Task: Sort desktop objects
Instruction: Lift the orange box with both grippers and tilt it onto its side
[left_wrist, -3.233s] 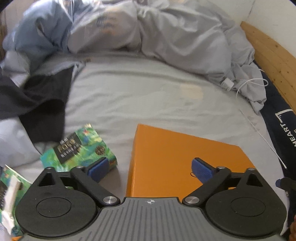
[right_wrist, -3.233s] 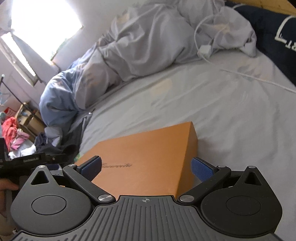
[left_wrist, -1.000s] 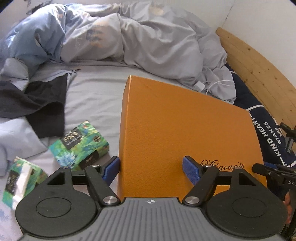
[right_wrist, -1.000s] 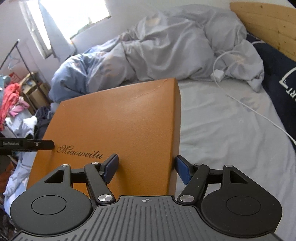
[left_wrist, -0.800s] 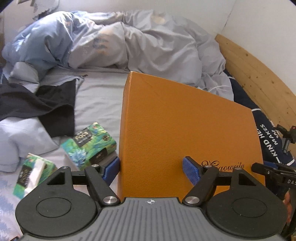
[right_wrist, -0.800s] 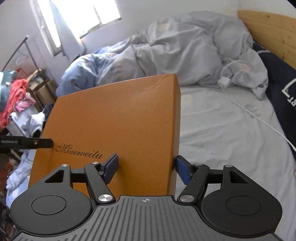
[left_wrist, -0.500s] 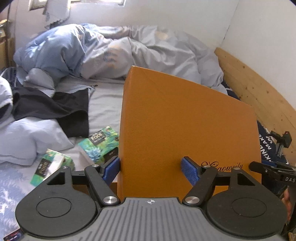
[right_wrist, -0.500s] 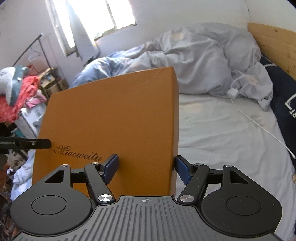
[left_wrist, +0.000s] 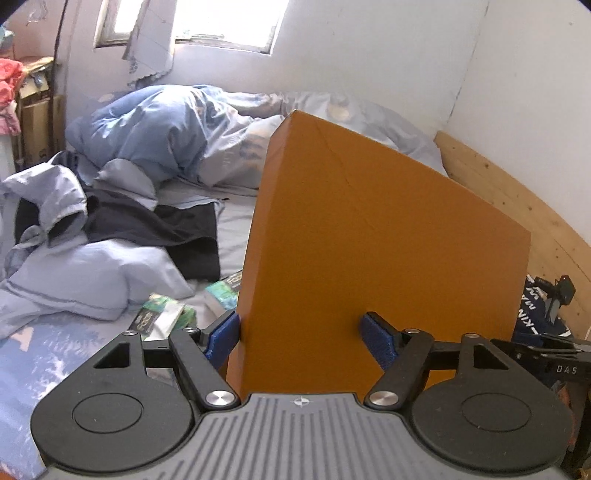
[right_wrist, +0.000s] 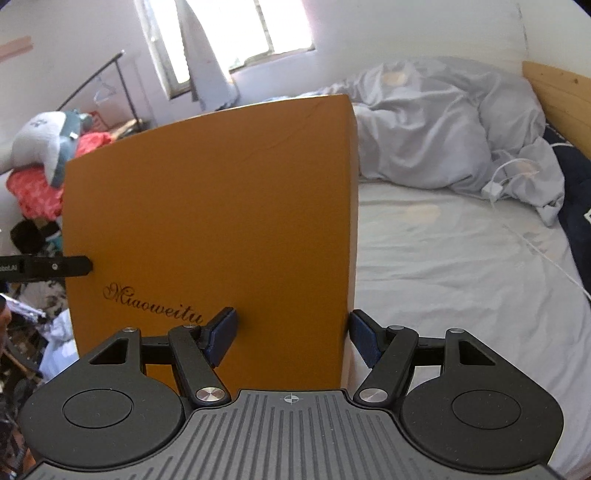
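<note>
Grippers clamp an orange "Miaoweitu" box (left_wrist: 373, 258) raised above the bed (right_wrist: 443, 258): left gripper (left_wrist: 301, 341) at its left corner, right gripper (right_wrist: 291, 338) at its right. Only the left view shows green tissue packs (left_wrist: 162, 315); only the right, the lettering.

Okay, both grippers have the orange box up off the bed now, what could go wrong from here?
The orange box is pinched only near its lower corners by the left gripper and the right gripper, so it could twist or slip out. It also hides most of what lies ahead, so it may come down on the green tissue packs on the bed.
</note>
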